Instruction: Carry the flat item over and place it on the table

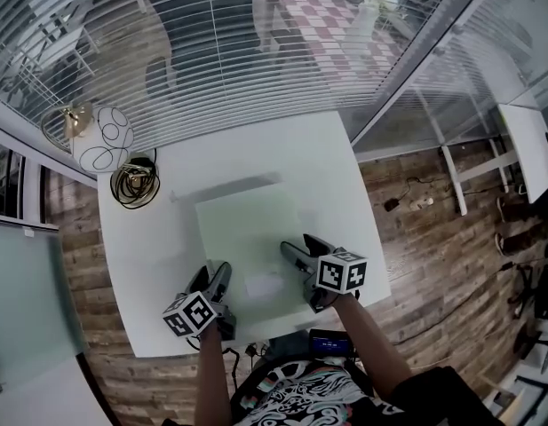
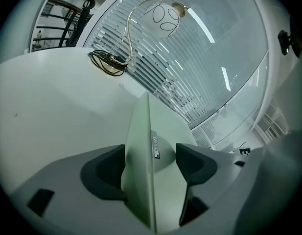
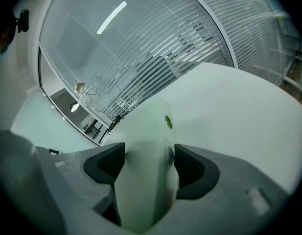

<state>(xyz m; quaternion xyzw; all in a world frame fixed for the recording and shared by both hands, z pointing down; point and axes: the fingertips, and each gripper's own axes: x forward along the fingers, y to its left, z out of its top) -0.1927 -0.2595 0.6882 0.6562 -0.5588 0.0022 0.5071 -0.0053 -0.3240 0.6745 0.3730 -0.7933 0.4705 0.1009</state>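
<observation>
The white table (image 1: 345,185) fills the middle of the head view, and the pale green flat item (image 1: 247,229) is spread over its near half, well inside the edges. A grey band of shadow on the table beyond the item's far edge suggests it is not yet lying flat, though I cannot tell whether any part touches.

The left gripper (image 1: 216,278) and right gripper (image 1: 300,251) take the near edge at two separate spots, probably to keep so wide and thin a sheet level and stop it sagging or swinging. In each gripper view the jaws are nearly together, both pads pressed on the thin edge between them.

A globe lamp (image 1: 100,138) and a coil of cable (image 1: 134,183) sit at the far left corner, clear of the item.
</observation>
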